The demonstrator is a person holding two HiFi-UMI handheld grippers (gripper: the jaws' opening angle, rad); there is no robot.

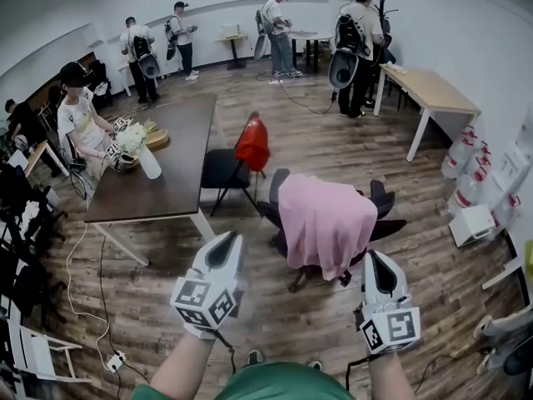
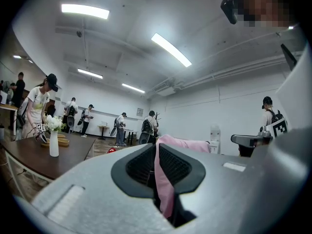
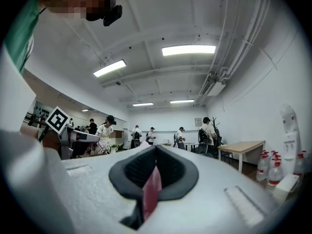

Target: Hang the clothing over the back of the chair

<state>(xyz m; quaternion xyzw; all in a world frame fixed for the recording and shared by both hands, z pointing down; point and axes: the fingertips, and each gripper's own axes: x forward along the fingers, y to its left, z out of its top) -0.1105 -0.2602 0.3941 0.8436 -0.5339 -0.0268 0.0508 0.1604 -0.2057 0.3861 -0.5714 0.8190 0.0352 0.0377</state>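
Observation:
The pink garment (image 1: 325, 219) lies draped over the back of a black office chair (image 1: 383, 200) in the middle of the head view, hanging down both sides. My left gripper (image 1: 226, 242) is held level, nearer to me and left of the chair, jaws shut, clear of the cloth. My right gripper (image 1: 374, 259) is just off the garment's lower right corner, also shut and empty. In the left gripper view the garment (image 2: 187, 144) shows beyond my left gripper (image 2: 157, 152) and through its slit. In the right gripper view a pink strip (image 3: 152, 189) shows through the slit of my right gripper (image 3: 155, 155).
A dark brown table (image 1: 179, 140) with a white vase of flowers (image 1: 137, 144) stands to the left, with a red-backed chair (image 1: 252, 144) beside it. Water bottles (image 1: 470, 182) line the right wall. A light wooden table (image 1: 433, 90) stands at back right. Several people stand around. A power strip (image 1: 115, 361) and cable lie on the floor.

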